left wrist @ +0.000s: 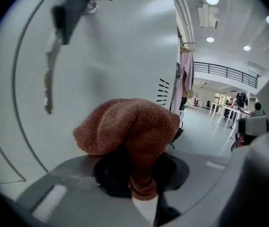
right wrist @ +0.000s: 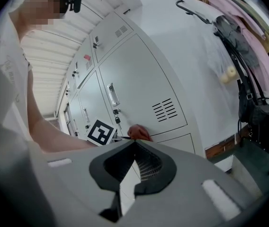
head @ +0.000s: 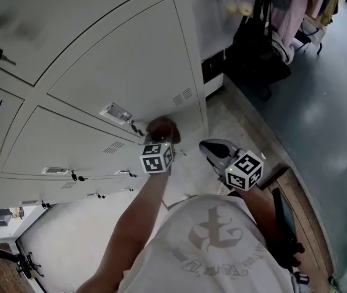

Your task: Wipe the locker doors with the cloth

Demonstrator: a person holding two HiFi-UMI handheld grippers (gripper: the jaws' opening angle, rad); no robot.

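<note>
Pinching a rust-brown, coarse-knit cloth (left wrist: 125,126) in the left hand-held gripper (left wrist: 141,186), jaws clamped tight on a narrow, gathered neck of the fabric. Above that pinch, bunched into a rounded, hood-like lump wider than the jaws, with a soft fold down the middle and a fine ribbed weave over the whole surface. Just ahead of the jaw tips, up against a pale grey sheet-metal locker door (left wrist: 120,51), close to that door's lower edge. Up and to the left of the left hand-held gripper, a dark-headed silver key (left wrist: 54,56) hanging from the lock, apart from the cloth. Beyond and to the right, a small block of black vent slots (left wrist: 163,91).

In the head view, only a dark reddish knob of cloth (head: 161,129) just past the black-and-white marker cube (head: 157,157) of the left hand-held gripper, with a bare forearm stretched out behind it.

To the right of the left one and off the lockers, the right hand-held gripper (right wrist: 134,143), jaw tips touching each other with nothing between them. In the right gripper view, the cloth as a small red-brown patch just over the jaw tips, below the vent slots. Farther right of the right hand-held gripper, a black bag (head: 256,54) and pink garments (head: 292,11) hanging above a grey floor (head: 326,115).
</note>
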